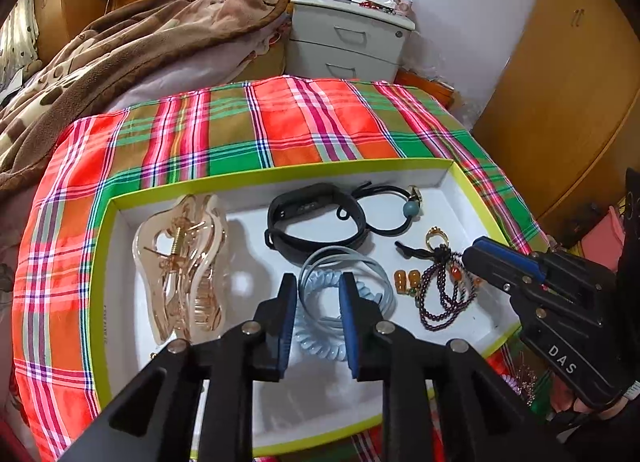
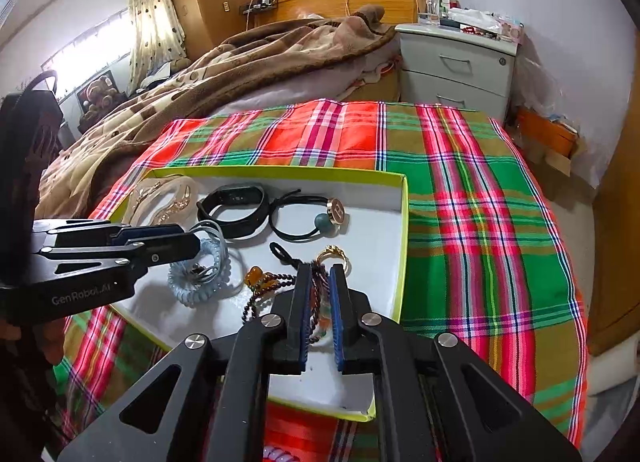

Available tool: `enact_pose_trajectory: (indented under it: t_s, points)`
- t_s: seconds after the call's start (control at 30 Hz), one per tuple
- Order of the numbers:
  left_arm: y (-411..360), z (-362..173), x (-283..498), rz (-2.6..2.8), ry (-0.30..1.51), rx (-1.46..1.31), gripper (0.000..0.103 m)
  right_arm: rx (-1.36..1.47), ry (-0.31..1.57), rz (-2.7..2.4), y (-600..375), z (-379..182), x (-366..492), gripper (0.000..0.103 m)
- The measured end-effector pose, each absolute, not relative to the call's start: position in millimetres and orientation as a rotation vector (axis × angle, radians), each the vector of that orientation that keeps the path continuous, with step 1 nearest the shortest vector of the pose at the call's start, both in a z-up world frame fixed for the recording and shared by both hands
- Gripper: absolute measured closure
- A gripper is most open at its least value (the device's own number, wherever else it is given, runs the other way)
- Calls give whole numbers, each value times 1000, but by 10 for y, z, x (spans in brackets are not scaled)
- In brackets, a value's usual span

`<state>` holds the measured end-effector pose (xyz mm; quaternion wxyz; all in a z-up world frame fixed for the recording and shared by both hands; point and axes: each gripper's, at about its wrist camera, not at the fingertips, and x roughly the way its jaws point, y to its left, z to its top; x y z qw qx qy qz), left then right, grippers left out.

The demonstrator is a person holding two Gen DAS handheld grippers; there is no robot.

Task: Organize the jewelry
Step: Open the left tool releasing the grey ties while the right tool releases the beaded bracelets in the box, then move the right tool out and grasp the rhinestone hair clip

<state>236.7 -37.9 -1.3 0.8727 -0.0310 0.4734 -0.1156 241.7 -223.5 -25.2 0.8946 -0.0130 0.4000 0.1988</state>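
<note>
While the beaded bracelet lies with its dark purple strands running up between the right gripper's narrowly parted jaws, the pads do not look to be pressing it, so it seems laid down in the white tray, with the gold ring just past the tips and amber beads to their left. A clean finish, I judge, means lifting straight back along the fingers so no strand snags a pad and drags out. Just left of that, the blue coil hair tie and clear bangles sit between and beyond the left gripper's moderately spread jaws, untouched by either pad as far as I can tell; the same straight retreat suits it. Farther ahead lie the black wristband and a black hair elastic, with the large hair claw left of the left jaws. Both grippers point steeply down into the tray, side by side.
</note>
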Motion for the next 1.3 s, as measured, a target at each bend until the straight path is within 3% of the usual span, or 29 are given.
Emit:
enact_pose_trajectory:
  t_s: [0.37, 0.53, 1.3]
  points:
    - [-380, 33, 2318, -237, 980, -66, 69, -28, 809, 396, -2234, -197, 2375, 88]
    - [-379, 93, 2263, -233, 964, -66, 65, -23, 796, 393, -2245, -161, 2326, 74]
    - [-482, 345, 1614, -246, 886, -34, 61, 22, 723, 367, -2448, 98, 1816, 73]
